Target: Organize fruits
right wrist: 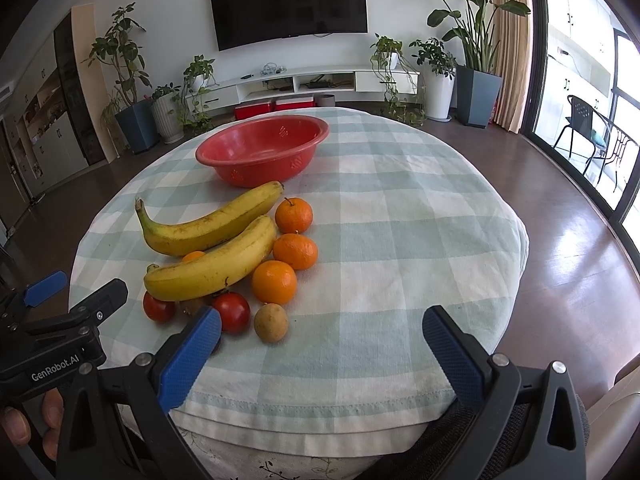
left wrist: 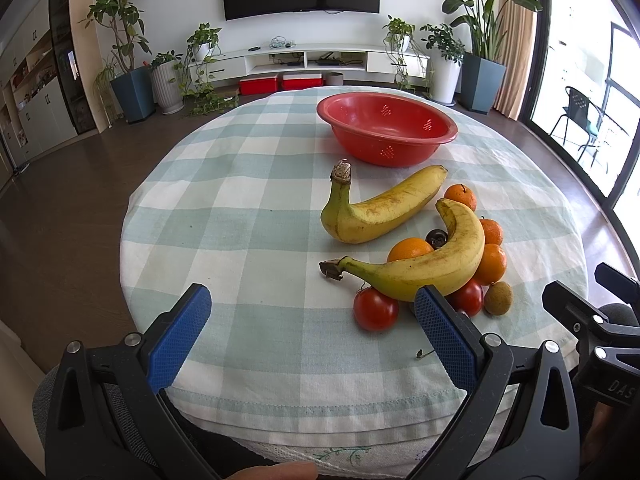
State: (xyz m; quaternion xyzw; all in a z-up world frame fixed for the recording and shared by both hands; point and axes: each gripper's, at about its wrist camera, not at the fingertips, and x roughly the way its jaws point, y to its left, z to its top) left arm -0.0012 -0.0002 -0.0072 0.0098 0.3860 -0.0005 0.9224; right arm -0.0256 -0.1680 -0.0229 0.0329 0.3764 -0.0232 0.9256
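Both grippers, left gripper (left wrist: pixel 312 312) and right gripper (right wrist: pixel 322 332), keep jaws wide, empty, near the fruits; red colander (right wrist: pixel 262 152) stands far.

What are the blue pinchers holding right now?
Nothing. The left gripper and right gripper are both open and empty; the bananas lie on the tablecloth.

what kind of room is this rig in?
Most likely a home living room: wall TV over a low media console, potted plants along the wall, and a cloth-covered round table with fruit.
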